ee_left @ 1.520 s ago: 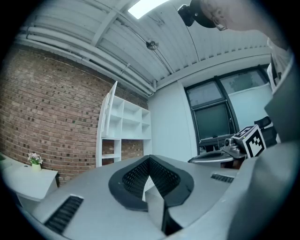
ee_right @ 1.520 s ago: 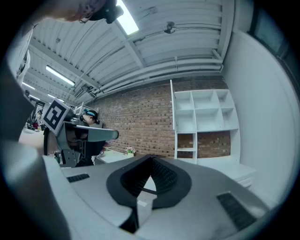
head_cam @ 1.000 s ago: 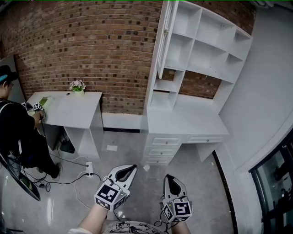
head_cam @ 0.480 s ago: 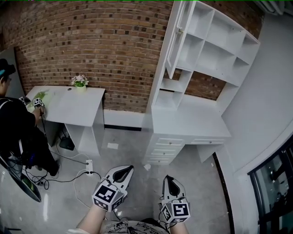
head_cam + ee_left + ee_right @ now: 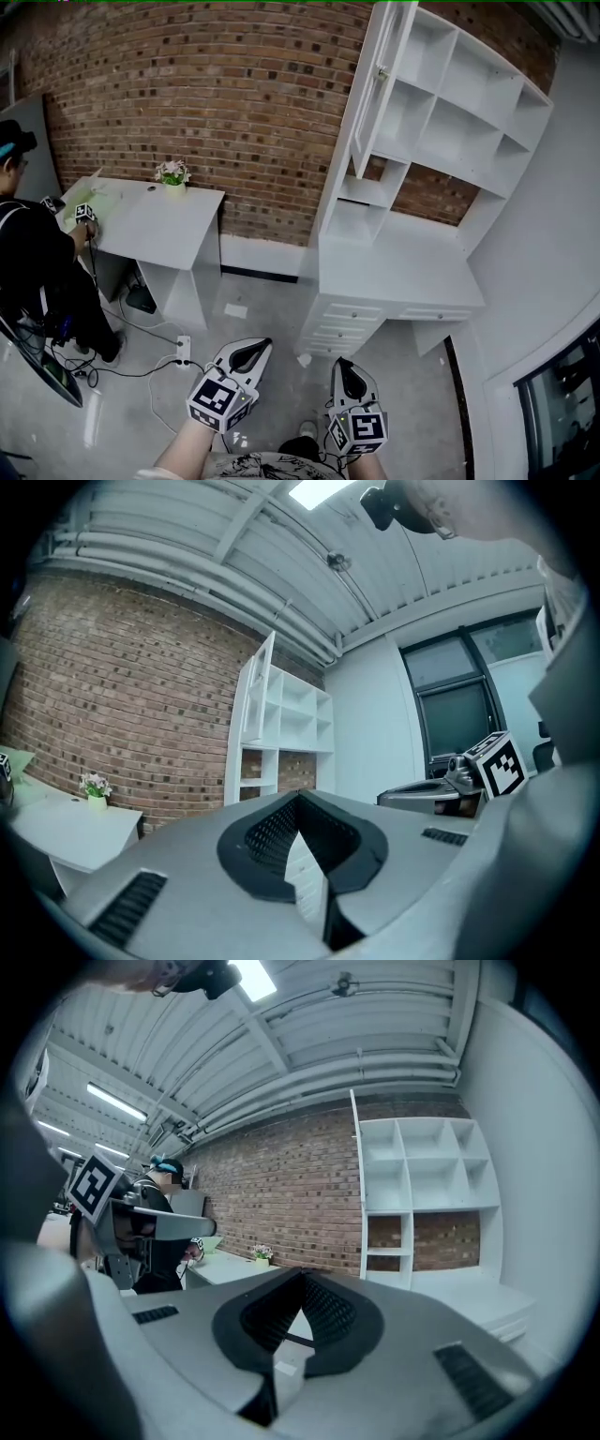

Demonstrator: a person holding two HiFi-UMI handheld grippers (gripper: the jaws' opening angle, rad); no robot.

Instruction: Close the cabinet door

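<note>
The white cabinet [image 5: 441, 112] stands against the brick wall [image 5: 206, 103], across the floor from the person. Its door [image 5: 373, 89], at the upper left, hangs wide open, so none of the job is done. The left gripper [image 5: 255, 347] and right gripper [image 5: 343, 367] sit low, well apart from it, both pinched together on nothing. The approach and the push are left, I'd say.

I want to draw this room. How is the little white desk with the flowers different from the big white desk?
The little desk holds a flower pot; the big desk has tall shelves above it, with a cabinet door swung open. The big desk shows drawers in front; the little desk shows none. Both are white and stand against the brick wall.
</note>
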